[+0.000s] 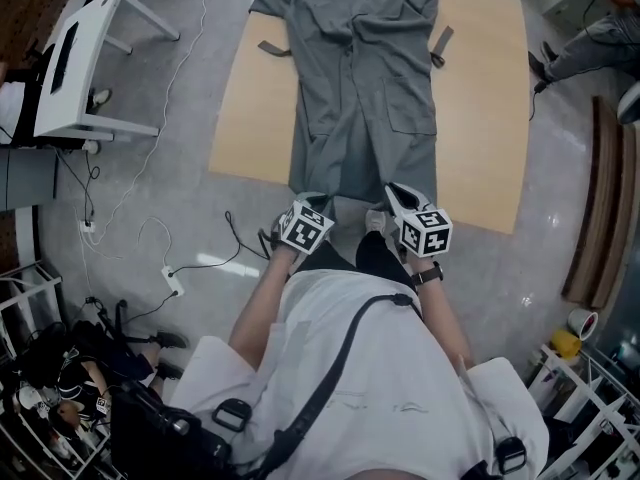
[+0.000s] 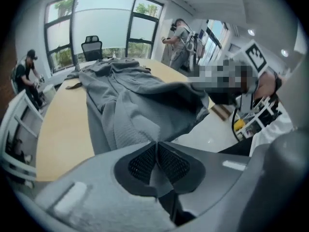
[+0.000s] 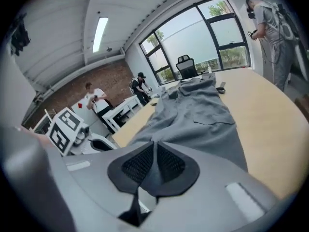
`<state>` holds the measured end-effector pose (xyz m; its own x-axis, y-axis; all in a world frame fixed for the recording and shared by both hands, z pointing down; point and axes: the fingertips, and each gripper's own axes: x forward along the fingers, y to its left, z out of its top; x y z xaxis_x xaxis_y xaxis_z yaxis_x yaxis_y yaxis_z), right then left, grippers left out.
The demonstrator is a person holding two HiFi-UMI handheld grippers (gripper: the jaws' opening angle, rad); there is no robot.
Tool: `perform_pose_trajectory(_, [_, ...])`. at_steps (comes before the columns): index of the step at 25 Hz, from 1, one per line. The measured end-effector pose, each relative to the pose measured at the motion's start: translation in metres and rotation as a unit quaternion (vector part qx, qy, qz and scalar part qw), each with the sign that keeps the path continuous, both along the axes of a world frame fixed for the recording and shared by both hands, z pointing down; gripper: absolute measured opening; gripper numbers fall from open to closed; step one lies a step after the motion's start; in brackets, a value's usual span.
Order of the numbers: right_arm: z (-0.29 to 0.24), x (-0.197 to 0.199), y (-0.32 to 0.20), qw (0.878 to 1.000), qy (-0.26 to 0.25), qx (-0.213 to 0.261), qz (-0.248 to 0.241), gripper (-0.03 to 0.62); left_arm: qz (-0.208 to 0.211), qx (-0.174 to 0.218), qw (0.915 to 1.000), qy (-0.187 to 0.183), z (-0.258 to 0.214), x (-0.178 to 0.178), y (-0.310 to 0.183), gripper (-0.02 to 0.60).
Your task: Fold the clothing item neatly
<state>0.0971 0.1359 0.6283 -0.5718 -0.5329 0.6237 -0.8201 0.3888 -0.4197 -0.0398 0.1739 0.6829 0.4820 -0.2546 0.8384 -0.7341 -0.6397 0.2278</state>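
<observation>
A grey long garment (image 1: 365,78) lies spread flat on the wooden table (image 1: 490,118), collar far and hem at the near edge. My left gripper (image 1: 308,201) sits at the hem's left corner and my right gripper (image 1: 396,194) at its right corner. In the left gripper view the left gripper (image 2: 156,144) has its pads pressed together on a fold of the garment (image 2: 140,100), which is lifted and draped ahead. In the right gripper view the right gripper (image 3: 154,144) is likewise shut on the garment's (image 3: 198,115) edge, with cloth showing in the seam between the pads.
A white desk (image 1: 80,58) stands at the far left, with cables and a power strip (image 1: 172,280) on the floor beside it. A seated person's legs (image 1: 590,43) are at the far right. Other people (image 3: 99,103) and an office chair (image 2: 91,47) are beyond the table.
</observation>
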Motion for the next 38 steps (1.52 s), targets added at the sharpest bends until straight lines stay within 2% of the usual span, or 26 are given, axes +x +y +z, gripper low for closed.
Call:
perform_pose_trajectory(2, [-0.018, -0.018, -0.001, 0.999, -0.043, 0.007, -0.008, 0.025, 0.011, 0.012, 0.9997, -0.020, 0.000, 0.000, 0.000, 0.018])
perform_pose_trajectory(5, [-0.023, -0.046, 0.001, 0.996, -0.081, 0.000, -0.038, 0.025, -0.007, 0.007, 0.9999, 0.003, 0.000, 0.004, -0.003, 0.018])
perform_pose_trajectory(10, [0.031, -0.080, 0.022, 0.991, -0.078, -0.068, -0.079, 0.025, -0.032, -0.020, 0.9990, 0.023, 0.006, -0.007, -0.003, 0.018])
perform_pose_trajectory(13, [0.066, -0.085, 0.029, 0.991, -0.048, -0.089, -0.093, 0.031, -0.038, -0.027, 0.9986, 0.025, 0.007, -0.010, -0.003, 0.018])
perform_pose_trajectory(14, [0.077, -0.083, 0.030, 0.991, -0.027, -0.094, -0.097, 0.062, -0.038, -0.026, 0.9987, 0.023, 0.007, -0.010, -0.003, 0.018])
perform_pose_trajectory(16, [0.092, -0.073, 0.033, 0.990, 0.016, -0.101, -0.098, 0.197, -0.040, -0.020, 0.9988, 0.023, 0.006, -0.009, -0.002, 0.018])
perform_pose_trajectory(17, [0.093, -0.066, 0.033, 0.990, 0.030, -0.100, -0.095, 0.213, -0.042, -0.016, 0.9987, 0.023, 0.005, -0.008, -0.001, 0.018])
perform_pose_trajectory(24, [0.072, -0.027, 0.017, 0.996, 0.022, -0.070, -0.049, 0.200, -0.059, 0.010, 0.9982, 0.006, -0.006, -0.020, -0.002, 0.020])
perform_pose_trajectory(28, [0.061, -0.019, 0.008, 0.998, 0.008, -0.060, -0.027, 0.187, -0.056, 0.012, 0.9984, 0.003, -0.018, -0.020, 0.001, 0.012])
perform_pose_trajectory(33, [0.044, -0.013, -0.002, 0.999, -0.014, -0.042, -0.006, 0.167, -0.038, -0.013, 0.9980, 0.049, -0.031, 0.020, 0.007, 0.012])
perform_pose_trajectory(38, [0.034, 0.003, -0.006, 0.999, -0.021, -0.031, 0.006, 0.164, -0.002, -0.037, 0.9982, 0.047, 0.004, 0.062, 0.014, 0.014])
